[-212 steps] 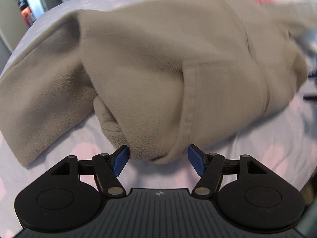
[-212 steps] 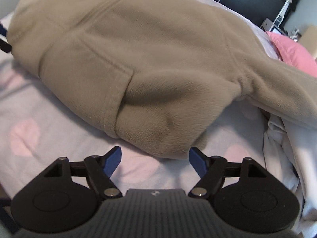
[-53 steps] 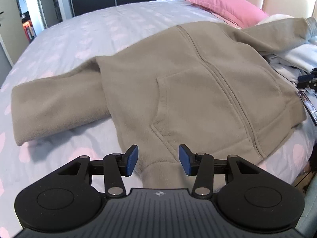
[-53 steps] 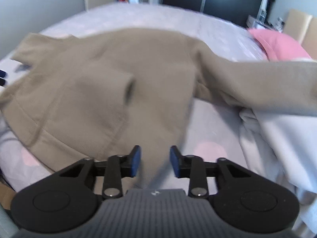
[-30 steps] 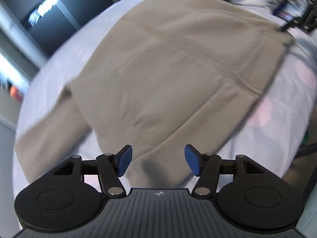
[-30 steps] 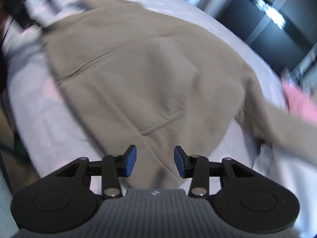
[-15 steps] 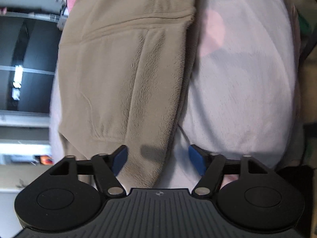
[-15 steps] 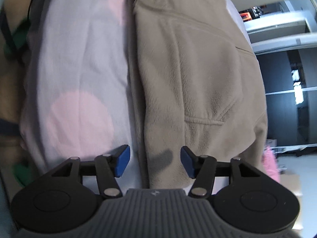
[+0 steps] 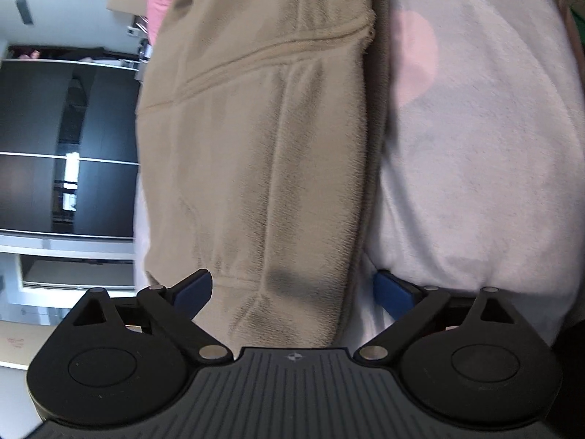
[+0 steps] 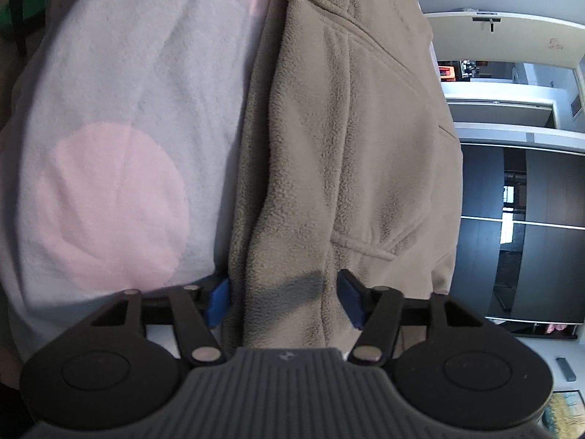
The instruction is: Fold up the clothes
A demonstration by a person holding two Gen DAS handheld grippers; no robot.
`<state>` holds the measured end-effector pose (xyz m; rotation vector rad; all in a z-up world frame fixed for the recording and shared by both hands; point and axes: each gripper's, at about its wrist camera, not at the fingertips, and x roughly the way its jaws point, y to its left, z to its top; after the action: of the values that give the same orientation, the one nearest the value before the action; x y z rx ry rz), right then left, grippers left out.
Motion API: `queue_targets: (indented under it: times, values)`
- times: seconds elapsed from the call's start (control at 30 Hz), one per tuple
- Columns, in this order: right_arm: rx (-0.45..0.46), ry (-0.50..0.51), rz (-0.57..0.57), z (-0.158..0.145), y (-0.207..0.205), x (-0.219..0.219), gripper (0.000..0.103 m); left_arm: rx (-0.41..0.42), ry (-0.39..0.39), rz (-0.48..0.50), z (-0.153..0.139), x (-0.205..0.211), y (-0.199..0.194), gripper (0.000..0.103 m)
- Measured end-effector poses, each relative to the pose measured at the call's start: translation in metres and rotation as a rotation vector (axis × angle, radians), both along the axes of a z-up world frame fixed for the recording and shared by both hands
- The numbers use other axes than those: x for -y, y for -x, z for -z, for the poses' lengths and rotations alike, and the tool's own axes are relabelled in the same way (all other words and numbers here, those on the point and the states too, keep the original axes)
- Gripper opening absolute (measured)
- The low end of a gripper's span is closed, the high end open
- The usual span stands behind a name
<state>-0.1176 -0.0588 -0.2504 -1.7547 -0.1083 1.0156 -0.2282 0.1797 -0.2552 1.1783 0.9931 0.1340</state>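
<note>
Since half a second ago, both cameras have closed in on the hoodie (image 9: pixel 256 168) hem. Your left hand-held gripper (image 9: pixel 292 289) and right hand-held gripper (image 10: pixel 283 301) gape around fleece, gripping nothing; closing now might pinch the bedspread (image 9: pixel 475 183) too.

I'm rolling both grippers sideways now, left gripper (image 9: pixel 292 289) and right gripper (image 10: pixel 283 301) dropping in close, jaws widening around the hoodie's (image 9: pixel 256 146) bottom hem.

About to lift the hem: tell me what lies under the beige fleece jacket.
Beside the beige fleece jacket, the pale bedspread with pink spots shows and runs beneath its edge. Whatever lies under the jacket's middle is covered, so it cannot be seen.
</note>
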Motion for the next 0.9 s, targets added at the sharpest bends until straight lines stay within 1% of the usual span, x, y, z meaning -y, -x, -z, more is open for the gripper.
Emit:
queue_targets:
  times: [0.07,0.1,0.13,0.2,0.23,0.27,0.33,0.4,0.43,0.47,0.53,0.57,0.63,0.73,0.77,0.8,0.83,0.87,0.9]
  values:
    - [0.035,0.016,-0.013,0.008,0.000,-0.001,0.033,0.007,0.010,-0.011,-0.004,0.002,0.001,0.054]
    - [0.043,0.011,-0.013,0.007,0.000,-0.002,0.032,0.009,0.017,-0.022,-0.007,0.004,-0.001,0.048]
    - [0.051,0.006,-0.014,0.006,0.000,-0.003,0.031,0.012,0.023,-0.030,-0.010,0.005,-0.004,0.046]
    - [0.061,-0.015,-0.007,0.005,0.001,-0.006,0.024,0.023,0.032,-0.039,-0.015,0.008,-0.008,0.040]
    - [0.062,-0.031,-0.001,0.004,0.002,-0.008,0.023,0.032,0.036,-0.043,-0.017,0.008,-0.008,0.034]
    - [0.058,-0.061,0.011,-0.001,0.002,-0.008,0.022,0.041,0.040,-0.048,-0.020,0.008,-0.008,0.033]
    - [0.044,-0.127,0.036,-0.014,0.001,-0.010,0.020,0.044,0.046,-0.048,-0.023,0.010,-0.007,0.033]
    - [0.026,-0.198,0.064,-0.029,-0.003,-0.014,0.020,0.023,0.047,-0.026,-0.021,0.012,-0.005,0.039]
    - [0.017,-0.234,0.078,-0.036,-0.004,-0.015,0.020,0.017,0.027,-0.003,-0.017,0.014,-0.003,0.052]
    - [0.007,-0.269,0.092,-0.043,-0.006,-0.017,0.020,0.017,-0.005,0.027,-0.013,0.017,0.000,0.057]
    - [-0.011,-0.340,0.120,-0.058,-0.009,-0.020,0.020,0.016,-0.063,0.078,-0.004,0.024,0.005,0.059]
    - [-0.018,-0.352,0.126,-0.060,-0.012,-0.023,0.020,0.013,-0.078,0.088,-0.001,0.025,0.005,0.059]
    - [-0.029,-0.362,0.132,-0.063,-0.014,-0.025,0.020,0.011,-0.072,0.075,0.000,0.024,0.001,0.059]
    - [-0.039,-0.358,0.136,-0.062,-0.017,-0.026,0.020,0.027,-0.022,-0.016,-0.006,0.018,-0.010,0.060]
    - [-0.044,-0.353,0.139,-0.062,-0.016,-0.026,0.020,0.032,0.000,-0.044,-0.008,0.015,-0.013,0.057]
    - [-0.048,-0.348,0.141,-0.062,-0.016,-0.025,0.020,0.036,0.021,-0.068,-0.012,0.013,-0.015,0.051]
    - [-0.054,-0.343,0.144,-0.062,-0.016,-0.024,0.020,0.038,0.043,-0.085,-0.015,0.011,-0.016,0.032]
    - [-0.058,-0.337,0.148,-0.063,-0.012,-0.020,0.020,0.038,0.065,-0.097,-0.020,0.011,-0.016,0.024]
    - [-0.064,-0.330,0.151,-0.063,-0.008,-0.019,0.020,0.039,0.088,-0.109,-0.024,0.011,-0.017,0.023]
